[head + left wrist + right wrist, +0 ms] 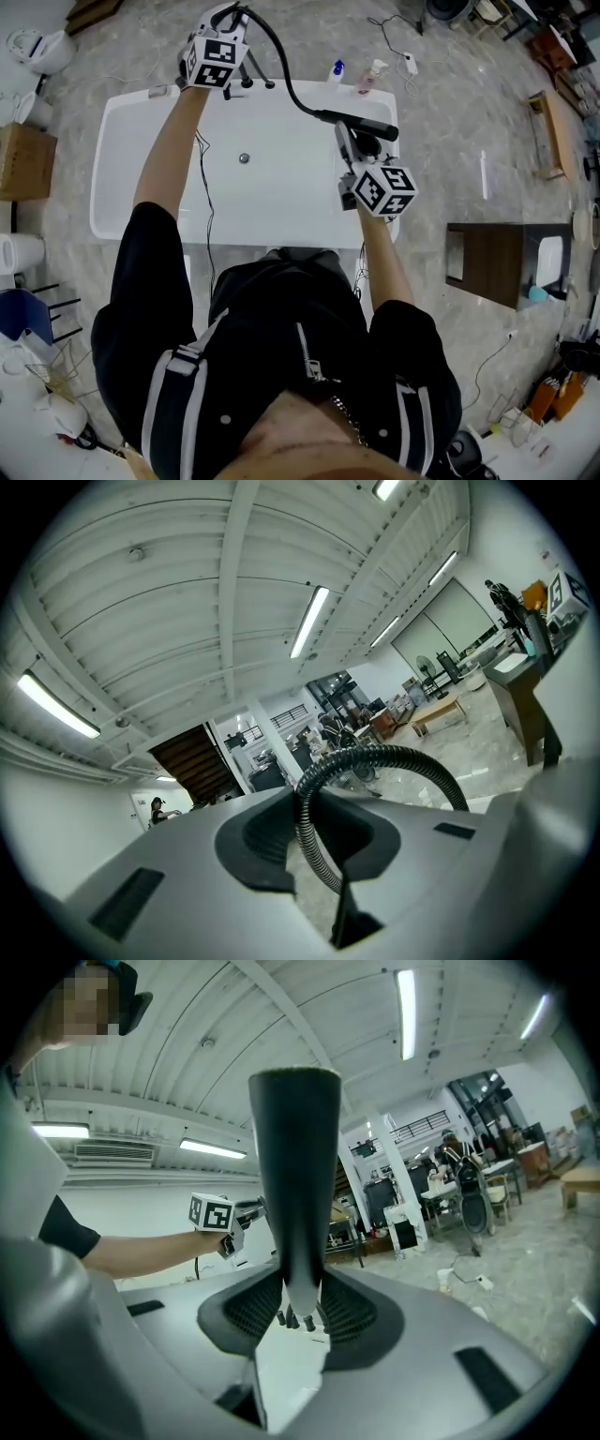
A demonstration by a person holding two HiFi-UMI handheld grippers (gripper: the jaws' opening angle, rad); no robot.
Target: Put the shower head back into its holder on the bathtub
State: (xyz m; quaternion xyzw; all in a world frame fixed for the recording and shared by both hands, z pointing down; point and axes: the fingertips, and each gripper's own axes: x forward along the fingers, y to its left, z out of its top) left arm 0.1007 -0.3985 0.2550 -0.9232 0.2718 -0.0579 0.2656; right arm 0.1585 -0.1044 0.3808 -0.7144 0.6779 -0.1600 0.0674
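The black shower head hangs over the right side of the white bathtub. My right gripper is shut on its handle. In the right gripper view the handle stands upright between the closed jaws of the right gripper. A black ribbed hose arcs from the head to the tub's far rim. There my left gripper is shut on it, close to the taps. The left gripper view shows the hose looping out from that gripper. The holder cannot be made out.
Two bottles stand on the floor behind the tub, beside a white power strip and cable. The drain is in the tub floor. A wooden cabinet stands at the right and a cardboard box at the left.
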